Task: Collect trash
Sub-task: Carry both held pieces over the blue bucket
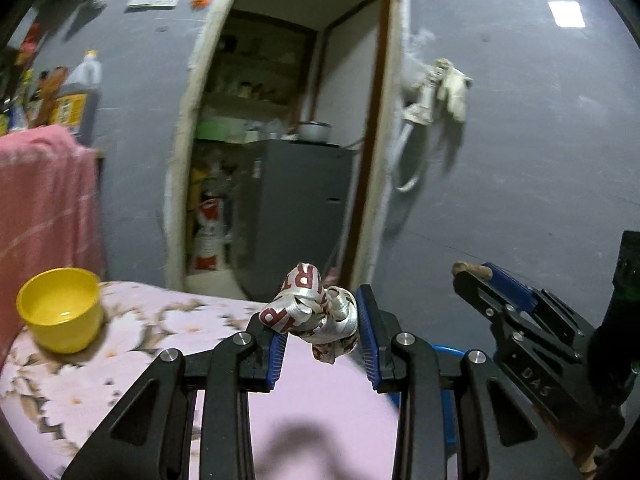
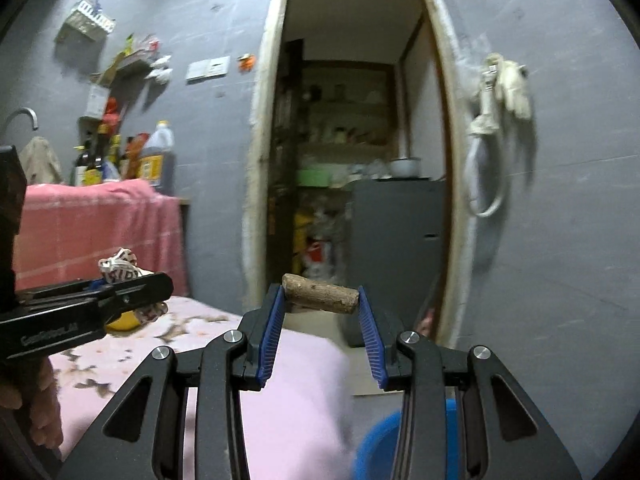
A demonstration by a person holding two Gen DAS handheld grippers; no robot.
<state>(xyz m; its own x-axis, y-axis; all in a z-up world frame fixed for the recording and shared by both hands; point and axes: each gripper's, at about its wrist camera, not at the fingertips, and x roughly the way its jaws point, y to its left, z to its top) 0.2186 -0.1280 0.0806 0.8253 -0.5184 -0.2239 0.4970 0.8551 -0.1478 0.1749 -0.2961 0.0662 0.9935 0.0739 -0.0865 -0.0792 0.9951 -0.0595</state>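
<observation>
My left gripper [image 1: 322, 320] is shut on a crumpled white wrapper with red letters [image 1: 316, 312], held above the pink table. It also shows from the side in the right wrist view [image 2: 120, 270]. My right gripper [image 2: 322, 300] is shut on a brown cork-like piece [image 2: 320, 293], held level between the blue pads above the table's right edge. In the left wrist view the right gripper [image 1: 472, 274] sits to the right with the brown piece [image 1: 466, 269] at its tip. A blue bin [image 2: 380, 440] lies below the right gripper, mostly hidden.
A yellow cup [image 1: 60, 314] stands on the pink floral tablecloth [image 1: 140, 340] at the left. A pink towel [image 1: 44, 196] drapes over a counter with bottles [image 2: 156, 158]. An open doorway [image 2: 352, 160] with a grey cabinet is ahead. A hose [image 2: 486, 128] hangs on the grey wall.
</observation>
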